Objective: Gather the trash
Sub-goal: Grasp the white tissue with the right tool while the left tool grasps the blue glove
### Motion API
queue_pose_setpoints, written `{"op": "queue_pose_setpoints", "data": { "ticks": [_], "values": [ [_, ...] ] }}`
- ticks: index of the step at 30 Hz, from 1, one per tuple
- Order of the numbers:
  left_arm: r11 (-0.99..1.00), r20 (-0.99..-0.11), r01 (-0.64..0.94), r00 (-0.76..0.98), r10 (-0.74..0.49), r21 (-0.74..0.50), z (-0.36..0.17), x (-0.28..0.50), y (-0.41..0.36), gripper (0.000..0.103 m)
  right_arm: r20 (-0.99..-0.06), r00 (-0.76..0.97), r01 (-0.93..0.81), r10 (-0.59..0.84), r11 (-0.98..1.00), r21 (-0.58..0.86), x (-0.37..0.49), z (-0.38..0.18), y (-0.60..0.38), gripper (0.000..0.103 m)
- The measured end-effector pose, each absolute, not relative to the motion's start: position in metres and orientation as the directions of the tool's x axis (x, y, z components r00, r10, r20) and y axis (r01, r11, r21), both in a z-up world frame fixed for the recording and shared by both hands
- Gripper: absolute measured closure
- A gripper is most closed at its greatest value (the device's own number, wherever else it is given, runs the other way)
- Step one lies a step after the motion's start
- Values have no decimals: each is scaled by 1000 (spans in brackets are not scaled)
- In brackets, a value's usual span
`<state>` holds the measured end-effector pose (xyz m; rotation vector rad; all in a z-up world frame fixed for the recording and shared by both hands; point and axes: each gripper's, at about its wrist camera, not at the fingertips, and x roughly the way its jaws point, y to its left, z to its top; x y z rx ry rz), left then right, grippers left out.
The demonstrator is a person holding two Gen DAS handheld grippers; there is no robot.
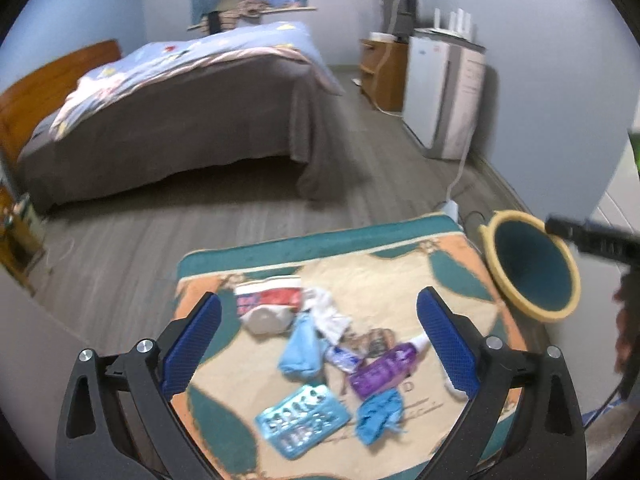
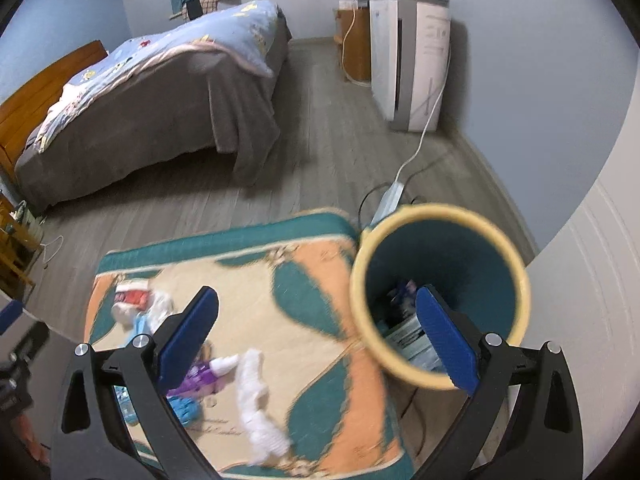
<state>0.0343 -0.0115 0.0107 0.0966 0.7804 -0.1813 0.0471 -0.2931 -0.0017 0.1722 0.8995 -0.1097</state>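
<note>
1. A bed with a grey cover and a blue quilt fills the far left of the room; its wooden headboard is cut off by the edge of the left wrist view.
2. A white appliance stands against the right wall, and what sits on top of it is too small to name.
3. A teal, orange and cream mat lies on the floor, with its near edge hidden behind the gripper frames.
4. A teal bin with a yellow rim stands just beside the mat's right edge. Some items lie at its bottom, but blur and the right finger in front make them unreadable.
5. The left gripper hangs over the mat, its blue pads spread wide with nothing between them.
6. The right gripper is likewise spread apart and empty, one finger over the bin's mouth.
7. The trash lies scattered on the mat:
   - a red-and-white wrapper;
   - a blue cloth;
   - a purple bottle;
   - a blue blister pack;
   - a crumpled blue glove;
   - a white tissue, smeared by motion.
</note>
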Motion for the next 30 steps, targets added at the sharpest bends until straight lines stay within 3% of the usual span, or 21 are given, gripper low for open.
{"op": "queue_pose_setpoints", "data": {
  "ticks": [3, 9, 17, 23, 26, 30],
  "values": [
    [983, -691, 180, 716, -98, 46, 8, 29, 10, 6, -809, 587, 176, -27, 980, 95, 45, -15, -279, 6],
    [984, -755, 137, 655, -5, 112, -25, 31, 42, 6, -848, 530, 179, 0, 977, 112, 31, -46, -254, 6],
    [995, -780, 96, 624, -49, 14, -34, 32, 50, 6, -903, 427, 135, -43, 991, 17, 23, -92, -226, 6],
    [989, -793, 141, 607, -51, 44, -43, 31, 32, 6, -936, 348, 64, -43, 998, -22, 22, -121, -213, 6],
    [989, -810, 145, 583, -66, 24, -51, 30, 26, 6, -957, 289, 21, -30, 999, -25, 21, -136, -206, 14],
    [987, -837, 160, 542, -74, 17, -70, 26, 10, 6, -976, 216, -28, -41, 998, -49, 20, -153, -199, 43]
  ]
}}
